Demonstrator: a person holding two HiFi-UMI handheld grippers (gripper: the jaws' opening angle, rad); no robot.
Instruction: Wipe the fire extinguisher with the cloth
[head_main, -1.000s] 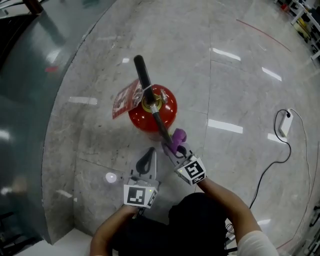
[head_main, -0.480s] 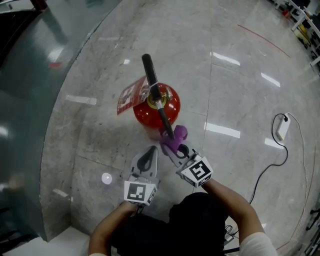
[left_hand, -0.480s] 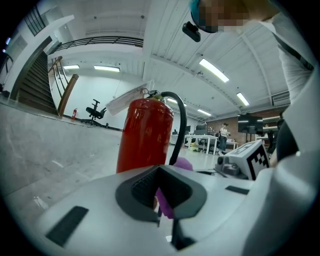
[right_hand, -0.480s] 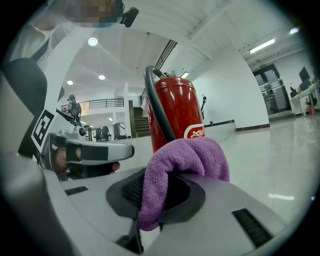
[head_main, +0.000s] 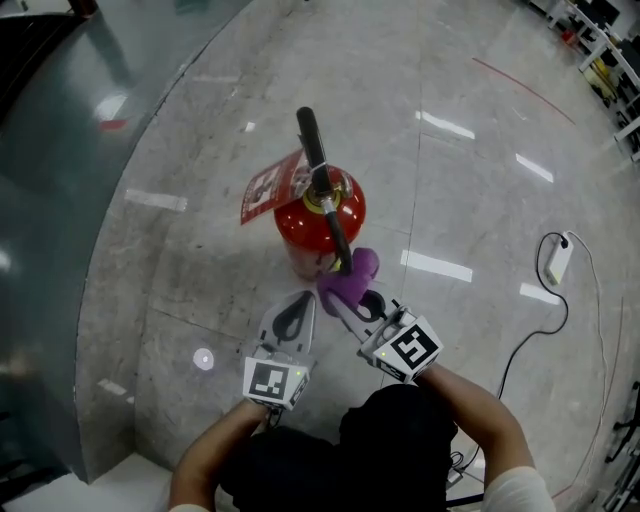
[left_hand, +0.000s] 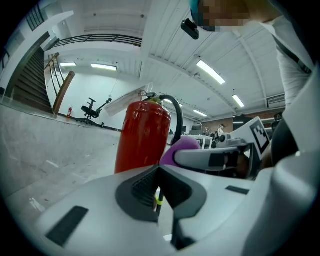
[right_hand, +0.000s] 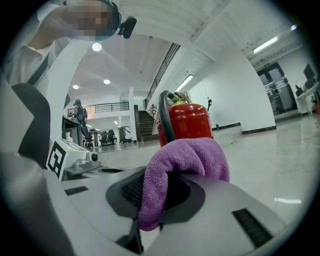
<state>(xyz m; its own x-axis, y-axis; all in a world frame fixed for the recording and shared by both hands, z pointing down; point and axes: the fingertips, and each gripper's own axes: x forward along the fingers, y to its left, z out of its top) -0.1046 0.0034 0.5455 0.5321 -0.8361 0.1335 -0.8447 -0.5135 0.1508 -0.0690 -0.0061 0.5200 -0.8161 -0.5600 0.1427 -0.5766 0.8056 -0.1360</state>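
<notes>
A red fire extinguisher (head_main: 318, 218) stands upright on the marble floor, with a black hose (head_main: 335, 235) and a red-and-white tag (head_main: 272, 186). My right gripper (head_main: 345, 297) is shut on a purple cloth (head_main: 350, 275), which is pressed against the near side of the cylinder by the hose. In the right gripper view the purple cloth (right_hand: 180, 160) bulges from the jaws in front of the extinguisher (right_hand: 187, 125). My left gripper (head_main: 292, 320) hovers low to the left, shut and empty; its view shows the red cylinder (left_hand: 142, 137) ahead.
A white power adapter (head_main: 555, 255) with a black cable (head_main: 525, 350) lies on the floor at the right. A dark curved glass wall (head_main: 60, 200) borders the left side. Shelving stands at the top right.
The right gripper with the purple cloth has moved up closer against the extinguisher's near side. The left gripper stays about where it was.
</notes>
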